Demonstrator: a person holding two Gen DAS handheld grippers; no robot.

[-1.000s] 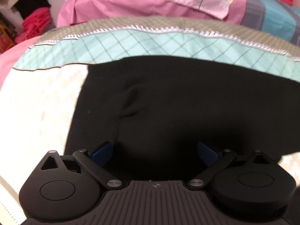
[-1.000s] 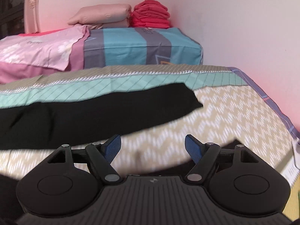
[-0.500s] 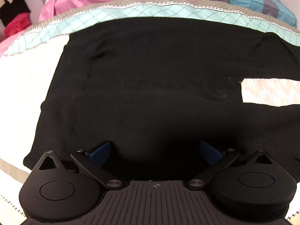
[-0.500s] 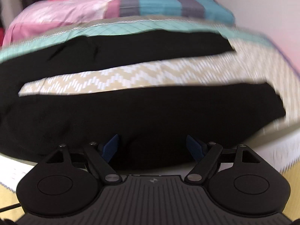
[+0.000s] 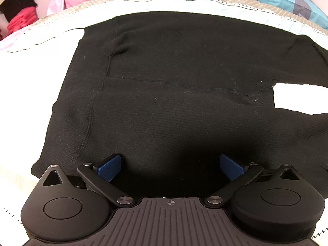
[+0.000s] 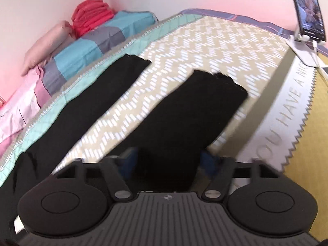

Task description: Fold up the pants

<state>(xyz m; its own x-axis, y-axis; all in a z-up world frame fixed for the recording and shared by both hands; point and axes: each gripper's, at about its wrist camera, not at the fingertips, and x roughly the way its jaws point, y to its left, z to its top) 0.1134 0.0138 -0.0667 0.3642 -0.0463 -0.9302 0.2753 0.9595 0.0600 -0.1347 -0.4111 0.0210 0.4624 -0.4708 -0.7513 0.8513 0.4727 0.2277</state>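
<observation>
Both claws sit low over the black pants (image 5: 174, 94), which lie spread flat on the patterned bedspread (image 6: 215, 47). Left gripper (image 5: 170, 167) stands wide, its 2 blue pads apart with the waist-end cloth between and beneath them; whether they touch the fabric I cannot tell. Right gripper (image 6: 167, 162) is closing, with the near leg (image 6: 194, 123) running between its blurred blue pads; the pads do not yet look pressed on it.

As for progress, I judge the folding barely begun: in the right wrist view the 2 legs still lie apart, the far leg (image 6: 98, 102) toward 10 o'clock and the near one at 12 to 1 o'clock, with a strip of bedspread showing between them. No fold is visible. Left to do, as I read it: bring 1 leg over the other, then fold the length.

No containers appear. At 11 o'clock a red folded stack (image 6: 90, 16) rests on the bedding by the wall, and a phone on a stand (image 6: 307, 10) sits at 2 o'clock.
</observation>
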